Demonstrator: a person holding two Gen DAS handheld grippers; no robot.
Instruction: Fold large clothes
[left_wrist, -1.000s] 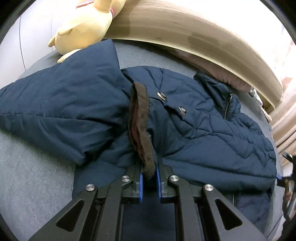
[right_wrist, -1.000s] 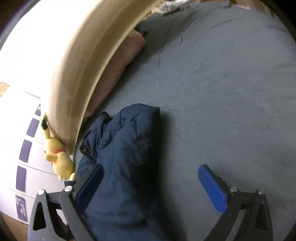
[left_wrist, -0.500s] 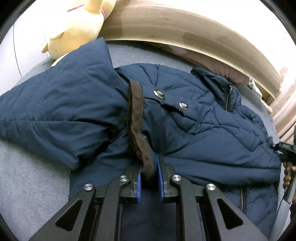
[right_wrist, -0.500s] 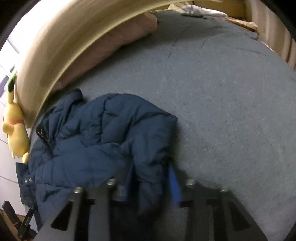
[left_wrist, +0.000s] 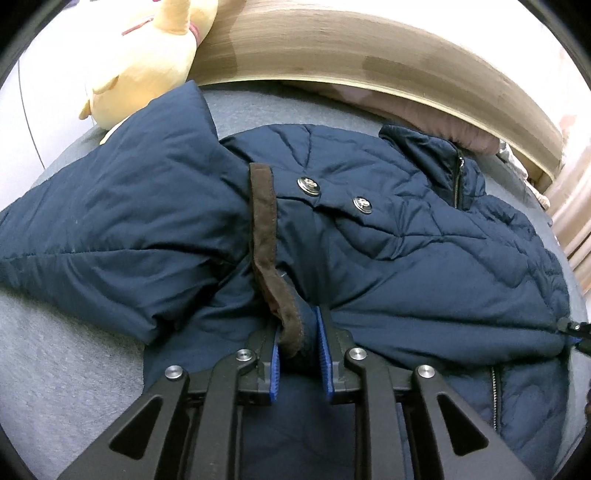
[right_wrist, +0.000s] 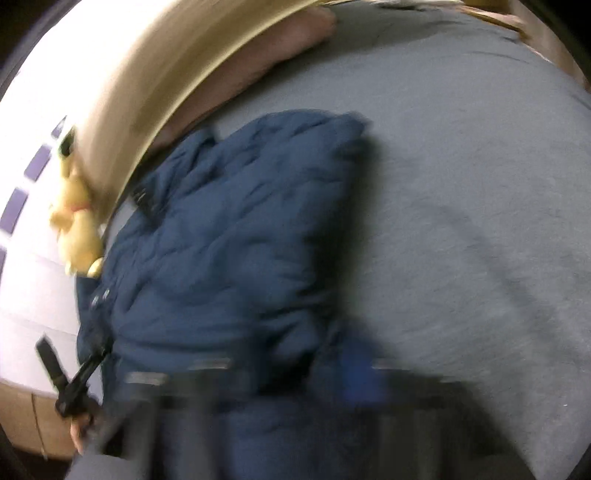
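Observation:
A navy quilted jacket (left_wrist: 406, 266) lies on the grey bed (left_wrist: 55, 350), collar toward the headboard. Its left sleeve (left_wrist: 129, 221) is folded across the body, ending in a brown cuff (left_wrist: 264, 221). My left gripper (left_wrist: 298, 343) has that cuff between its blue pads, and its jaws are opening slightly. The right wrist view is blurred. There my right gripper (right_wrist: 295, 373) is closing, with the jacket's (right_wrist: 229, 240) near right edge bunched between its jaws. The right gripper's tip (left_wrist: 576, 328) shows at the jacket's far right side.
A yellow plush toy (left_wrist: 147, 55) leans at the wooden headboard (left_wrist: 369, 62), left of the jacket. A pinkish pillow (left_wrist: 443, 118) lies under the headboard. Bare grey sheet (right_wrist: 461, 184) stretches to the jacket's right. A hand (right_wrist: 79, 432) holds the left gripper.
My right gripper swung from bare sheet onto the jacket's right edge, and its wide jaws narrowed around the fabric. The left jaws spread a little around the cuff; the jacket barely shifted.

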